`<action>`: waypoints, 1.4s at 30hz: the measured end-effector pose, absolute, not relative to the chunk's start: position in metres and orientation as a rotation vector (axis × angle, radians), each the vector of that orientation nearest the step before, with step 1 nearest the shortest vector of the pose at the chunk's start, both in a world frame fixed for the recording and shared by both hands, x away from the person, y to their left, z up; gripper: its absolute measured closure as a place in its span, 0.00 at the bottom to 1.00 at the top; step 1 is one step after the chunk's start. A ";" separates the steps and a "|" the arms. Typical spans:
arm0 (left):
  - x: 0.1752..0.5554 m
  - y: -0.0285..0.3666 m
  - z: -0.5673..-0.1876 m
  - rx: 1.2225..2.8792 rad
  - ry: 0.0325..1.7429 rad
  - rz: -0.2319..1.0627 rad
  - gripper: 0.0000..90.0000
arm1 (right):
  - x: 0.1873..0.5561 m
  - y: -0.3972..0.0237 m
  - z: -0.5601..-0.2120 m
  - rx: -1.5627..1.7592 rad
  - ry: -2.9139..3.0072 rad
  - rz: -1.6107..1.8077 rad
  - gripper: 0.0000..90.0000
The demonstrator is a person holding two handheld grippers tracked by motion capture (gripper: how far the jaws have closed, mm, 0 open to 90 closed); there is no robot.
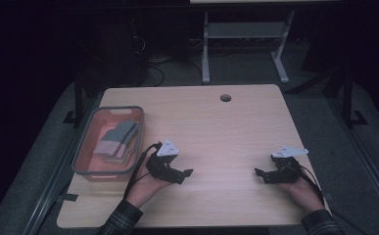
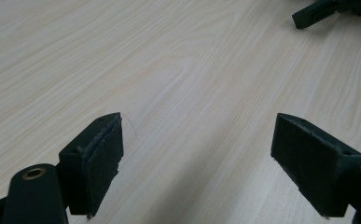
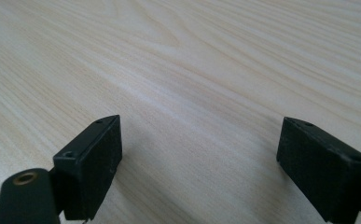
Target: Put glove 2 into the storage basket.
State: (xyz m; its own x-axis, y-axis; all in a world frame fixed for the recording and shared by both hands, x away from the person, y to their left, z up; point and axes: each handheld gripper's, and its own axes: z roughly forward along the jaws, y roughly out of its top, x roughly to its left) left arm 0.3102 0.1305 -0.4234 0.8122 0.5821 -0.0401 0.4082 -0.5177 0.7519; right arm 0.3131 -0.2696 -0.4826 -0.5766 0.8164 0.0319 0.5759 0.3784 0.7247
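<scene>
Two grippers are rested low over the wooden table [image 1: 216, 122], well apart and pointed at each other. The left gripper [image 2: 197, 154] is held with jaws spread wide, nothing between them but bare wood grain; same deal for the right gripper [image 3: 199, 158], jaws wide apart and nothing gripped. One grey-rimmed plastic bin [image 1: 86, 147] is sat at the table's left edge, just beside the left gripper, with a small stack of folded cloths [image 1: 118, 139] inside; an exact count can't be made out.
</scene>
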 end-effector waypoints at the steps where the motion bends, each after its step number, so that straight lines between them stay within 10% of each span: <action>1: 0.310 0.130 -0.425 2.187 0.729 0.277 0.18 | 0.313 -0.270 -0.483 1.218 2.312 1.015 0.15; 42: 0.304 0.105 -0.476 2.285 0.644 0.312 0.14 | 0.313 -0.269 -0.483 1.218 2.313 1.015 0.15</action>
